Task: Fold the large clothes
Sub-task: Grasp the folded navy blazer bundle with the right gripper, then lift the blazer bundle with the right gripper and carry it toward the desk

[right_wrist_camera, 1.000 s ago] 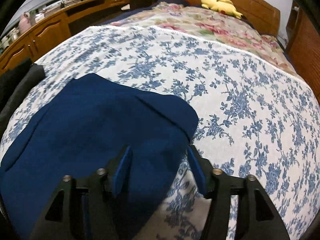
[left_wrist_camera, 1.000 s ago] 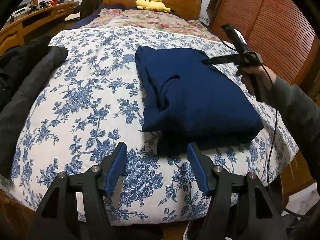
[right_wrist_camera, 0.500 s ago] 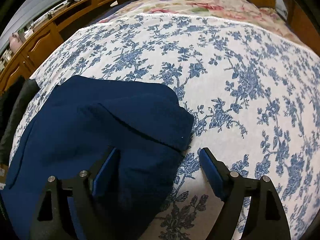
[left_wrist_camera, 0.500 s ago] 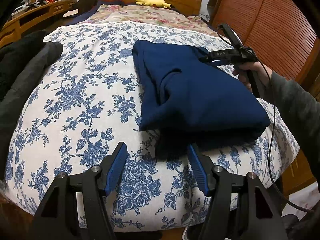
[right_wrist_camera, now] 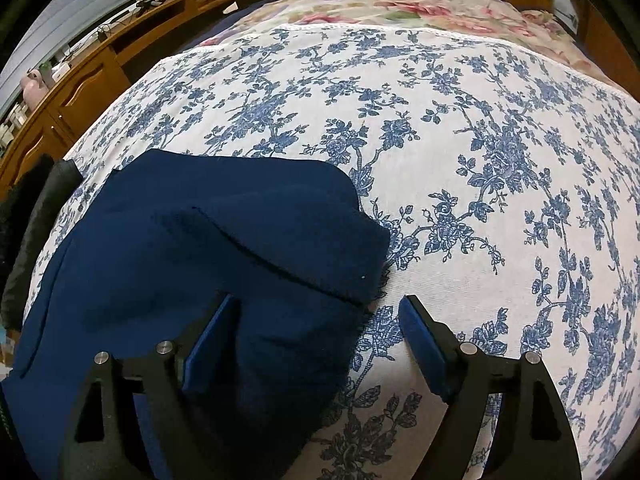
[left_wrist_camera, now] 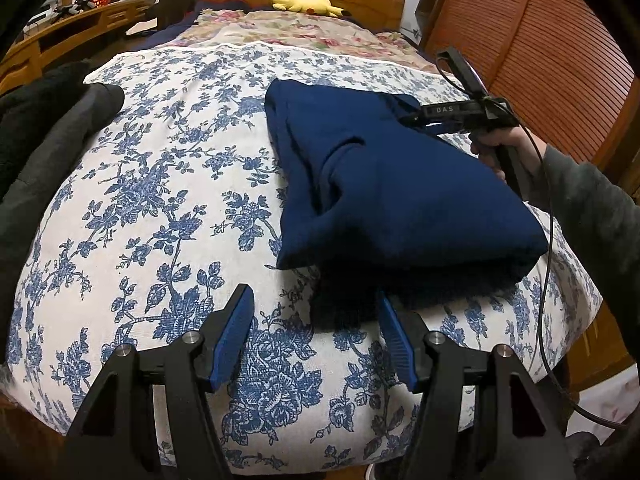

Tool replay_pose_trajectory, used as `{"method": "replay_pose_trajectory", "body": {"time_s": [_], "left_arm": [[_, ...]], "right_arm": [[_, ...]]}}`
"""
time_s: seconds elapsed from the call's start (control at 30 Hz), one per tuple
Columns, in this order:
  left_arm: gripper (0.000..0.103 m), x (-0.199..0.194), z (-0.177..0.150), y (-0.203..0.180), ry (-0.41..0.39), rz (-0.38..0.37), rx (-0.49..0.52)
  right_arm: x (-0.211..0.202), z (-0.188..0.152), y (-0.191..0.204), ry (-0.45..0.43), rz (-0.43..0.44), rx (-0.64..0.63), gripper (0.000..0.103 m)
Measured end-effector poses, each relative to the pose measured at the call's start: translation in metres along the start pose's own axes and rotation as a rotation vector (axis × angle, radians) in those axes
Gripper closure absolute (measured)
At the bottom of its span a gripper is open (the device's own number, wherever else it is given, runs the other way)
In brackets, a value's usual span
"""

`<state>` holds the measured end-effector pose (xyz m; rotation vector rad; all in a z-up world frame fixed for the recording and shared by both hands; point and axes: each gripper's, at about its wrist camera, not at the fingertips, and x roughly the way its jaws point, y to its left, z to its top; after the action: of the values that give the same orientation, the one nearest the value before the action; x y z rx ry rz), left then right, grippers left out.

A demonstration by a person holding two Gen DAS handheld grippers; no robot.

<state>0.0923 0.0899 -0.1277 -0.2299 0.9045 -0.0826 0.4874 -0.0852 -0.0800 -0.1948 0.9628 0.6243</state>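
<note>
Between the right tool's (right_wrist_camera: 318, 332) spread jaws, which have just been opening, lies a corner of the folded navy garment (right_wrist_camera: 208, 264) on the bed (right_wrist_camera: 460, 168), apparently released. Just ahead of the left tool (left_wrist_camera: 316, 324), open and empty, sits the garment's near edge.

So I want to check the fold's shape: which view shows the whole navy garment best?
The left wrist view: the folded navy garment lies almost entirely in frame on the floral bedspread. The right wrist view shows only its near corner, partly behind the open right gripper.
</note>
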Motion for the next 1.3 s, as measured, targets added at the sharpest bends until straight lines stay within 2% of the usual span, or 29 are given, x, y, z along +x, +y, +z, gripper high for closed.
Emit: {"method": "replay_pose_trajectory", "body": {"time_s": [0.13, 0.27, 0.43, 0.8, 0.83, 0.87, 0.93, 0.97, 1.03, 1.07, 1.13, 1.2, 1.3], "left_arm": [[0.04, -0.001, -0.002, 0.001, -0.014, -0.017, -0.007], [0.052, -0.002, -0.004, 0.003, -0.019, -0.056, -0.016], [0.061, -0.003, -0.003, 0.0, -0.018, -0.073, -0.017], [0.061, -0.002, -0.001, -0.002, -0.014, -0.068, -0.019], [0.063, -0.002, -0.001, -0.002, -0.015, -0.07, -0.018], [0.075, -0.001, -0.002, -0.002, -0.015, -0.079, -0.016], [0.088, -0.001, -0.002, -0.002, -0.032, -0.068, -0.008], [0.091, -0.002, -0.002, -0.003, -0.035, -0.074, -0.005], [0.093, -0.003, -0.002, -0.002, -0.039, -0.079, -0.009], [0.095, -0.005, -0.002, -0.002, -0.046, -0.084, -0.012], [0.096, -0.011, -0.001, -0.003, -0.07, -0.093, -0.009], [0.097, -0.018, 0.0, -0.004, -0.096, -0.098, -0.006], [0.098, -0.029, 0.004, -0.005, -0.131, -0.112, -0.004]], "right_arm": [[-0.002, -0.001, 0.003, -0.004, 0.006, 0.008, 0.019], [-0.002, -0.002, 0.002, -0.011, 0.016, 0.02, 0.021], [-0.002, -0.004, 0.0, -0.02, 0.021, 0.036, 0.022], [-0.003, -0.006, 0.001, -0.035, 0.019, 0.041, 0.022], [-0.003, -0.006, 0.002, -0.035, 0.023, 0.044, 0.024], [-0.003, -0.007, 0.001, -0.035, 0.042, 0.048, 0.027], [-0.005, -0.007, 0.0, -0.037, 0.109, 0.059, 0.05], [-0.006, -0.007, 0.001, -0.041, 0.117, 0.056, 0.053], [-0.01, -0.009, 0.005, -0.049, 0.116, 0.037, 0.069], [-0.012, -0.008, 0.008, -0.053, 0.108, 0.032, 0.072], [-0.019, -0.007, 0.014, -0.066, 0.079, 0.008, 0.084], [-0.03, -0.007, 0.023, -0.1, 0.051, -0.025, 0.089], [-0.053, -0.006, 0.032, -0.163, 0.035, -0.04, 0.091]]}}
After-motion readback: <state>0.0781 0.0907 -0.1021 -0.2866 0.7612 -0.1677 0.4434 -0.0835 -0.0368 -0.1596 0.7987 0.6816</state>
